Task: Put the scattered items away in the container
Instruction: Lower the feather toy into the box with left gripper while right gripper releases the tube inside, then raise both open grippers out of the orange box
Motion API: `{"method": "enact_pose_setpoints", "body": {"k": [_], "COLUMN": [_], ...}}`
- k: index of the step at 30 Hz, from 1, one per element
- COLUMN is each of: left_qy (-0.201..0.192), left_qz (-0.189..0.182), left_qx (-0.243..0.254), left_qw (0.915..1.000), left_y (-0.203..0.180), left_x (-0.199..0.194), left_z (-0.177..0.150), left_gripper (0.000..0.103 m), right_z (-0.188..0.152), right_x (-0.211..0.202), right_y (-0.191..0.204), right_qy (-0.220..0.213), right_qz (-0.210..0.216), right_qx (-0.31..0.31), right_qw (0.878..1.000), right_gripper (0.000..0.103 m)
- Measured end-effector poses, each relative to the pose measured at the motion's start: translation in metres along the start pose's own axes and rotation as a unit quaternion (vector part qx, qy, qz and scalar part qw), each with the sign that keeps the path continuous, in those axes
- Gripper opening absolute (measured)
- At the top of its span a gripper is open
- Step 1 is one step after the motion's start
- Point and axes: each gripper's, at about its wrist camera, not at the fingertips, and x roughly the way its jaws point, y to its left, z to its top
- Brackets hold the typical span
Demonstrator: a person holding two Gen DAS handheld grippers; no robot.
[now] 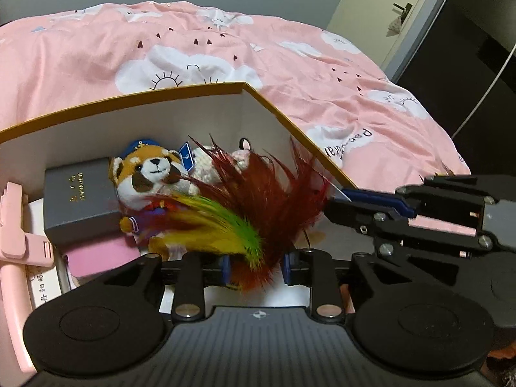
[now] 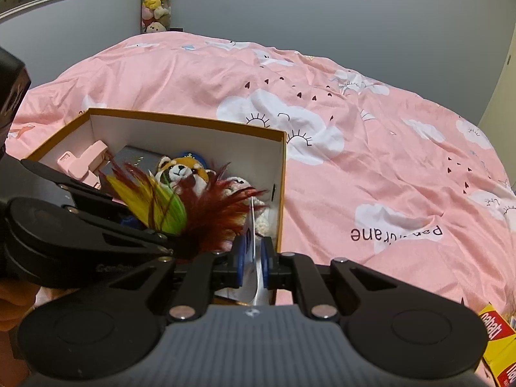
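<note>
An open cardboard box (image 1: 180, 113) with white inside walls sits on a pink bed; it also shows in the right wrist view (image 2: 193, 132). Inside lie a red panda plush (image 1: 151, 174), a grey case (image 1: 80, 200), a pink block (image 1: 103, 254) and a pink plastic holder (image 1: 13, 225). My left gripper (image 1: 256, 269) holds a feather toy (image 1: 245, 209), red, yellow and green, by its base over the box. My right gripper (image 2: 253, 258) grips the box's near white wall (image 2: 254, 277) at the corner; it also shows in the left wrist view (image 1: 342, 198).
The pink cloud-print bedspread (image 2: 371, 161) spreads all around the box. A yellow snack packet (image 2: 496, 338) lies at the lower right. A door (image 1: 387, 6) and dark wardrobe stand beyond the bed. A column of plush toys (image 2: 154, 0) hangs on the far wall.
</note>
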Motion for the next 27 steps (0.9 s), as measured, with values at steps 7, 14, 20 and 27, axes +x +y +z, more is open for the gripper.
{"method": "enact_pose_setpoints", "body": {"k": [7, 14, 20, 27], "left_qy": [-0.016, -0.049, -0.072, -0.131], "left_qz": [0.004, 0.043, 0.086, 0.153], "left_qx": [-0.012, 0.007, 0.005, -0.026], "left_qw": [0.9998, 0.9978, 0.9936, 0.9791], "left_y": [0.004, 0.002, 0.000, -0.005], "left_x": [-0.013, -0.034, -0.053, -0.084], "left_z": [-0.003, -0.010, -0.018, -0.040], "left_gripper": [0.056, 0.067, 0.070, 0.074], "right_z": [0.000, -0.001, -0.002, -0.015], "right_x": [-0.008, -0.015, -0.023, -0.027], "right_y": [-0.002, -0.005, -0.001, 0.001], "right_qy": [-0.007, -0.013, -0.028, -0.043], "right_qz": [0.005, 0.026, 0.027, 0.017], "right_qx": [0.009, 0.033, 0.044, 0.087], "right_qw": [1.000, 0.999, 0.998, 0.995], "right_gripper": [0.014, 0.030, 0.050, 0.067]}}
